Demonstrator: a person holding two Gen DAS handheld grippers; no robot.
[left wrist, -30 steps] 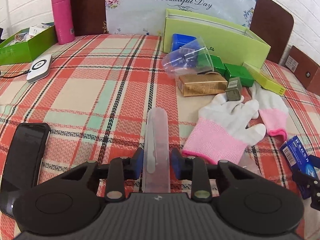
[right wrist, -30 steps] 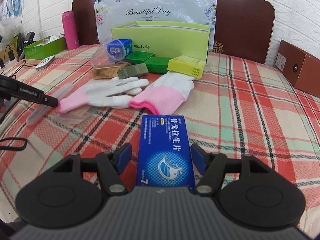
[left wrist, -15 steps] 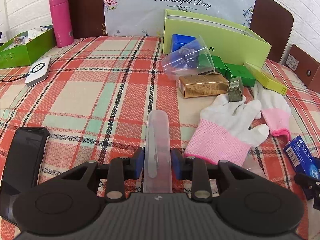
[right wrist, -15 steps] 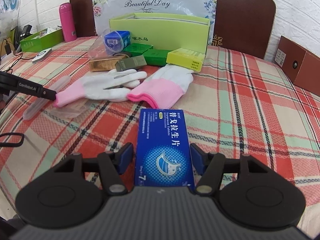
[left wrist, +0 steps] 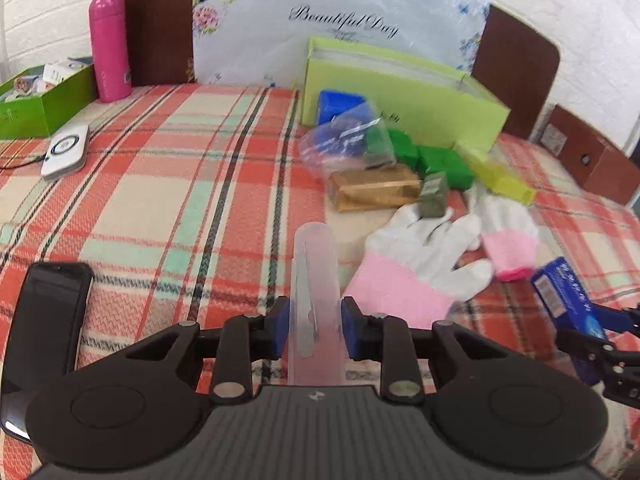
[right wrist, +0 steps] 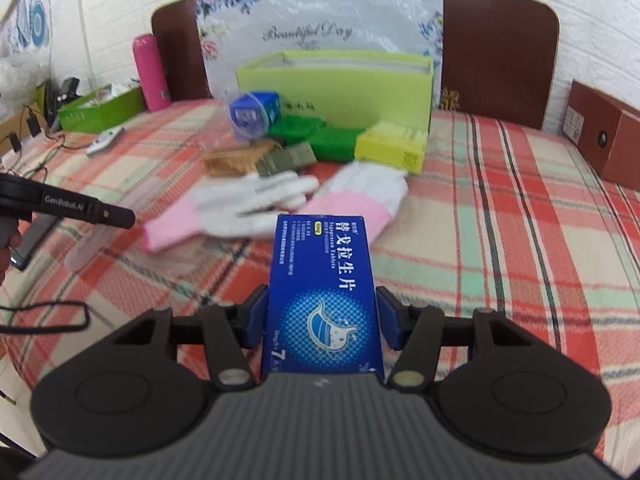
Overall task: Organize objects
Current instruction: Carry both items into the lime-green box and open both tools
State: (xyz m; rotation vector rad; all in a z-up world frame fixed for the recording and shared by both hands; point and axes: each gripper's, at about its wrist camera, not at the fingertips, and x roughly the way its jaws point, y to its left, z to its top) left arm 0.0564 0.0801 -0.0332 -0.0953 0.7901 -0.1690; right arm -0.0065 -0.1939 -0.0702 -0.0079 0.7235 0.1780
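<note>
The left tool (left wrist: pixel 313 334) clamps a frosted, translucent plastic tube (left wrist: pixel 316 280), long and round-ended, its blue pads pressed to both sides. The right tool (right wrist: pixel 320 322), whose jaws have just been closing, grips a glossy blue carton (right wrist: pixel 322 292) printed with white characters and a dotted circle; the pads (right wrist: pixel 256 318) touch its flanks.

Both hover over a bed (left wrist: pixel 160 184) covered in a woven plaid cloth of red, cream and mint with dark lines. Ahead lie two white knit gloves (left wrist: pixel 424 256) with pink ribbed cuffs, a shiny gold box (left wrist: pixel 374 192), a small olive box (left wrist: pixel 434 198), dark green boxes (left wrist: pixel 442 166), a yellow box (right wrist: pixel 390 146) and a crinkled clear bag (left wrist: pixel 348 140) over a blue box (left wrist: pixel 340 102). Behind them stands an open lime-green carton (left wrist: pixel 404 100) against a floral plastic sheet reading "Beautiful Day" and a brown headboard; the wall is white brick.

Only the left view shows the black phone (left wrist: pixel 52 312) lying beside the tool and the white gadget (left wrist: pixel 66 152) clearly, with a pink flask (left wrist: pixel 110 46) and green tray (left wrist: pixel 36 100) far left. The right view alone shows brown cartons (right wrist: pixel 604 136) at the right and cables at the bed's left edge.
</note>
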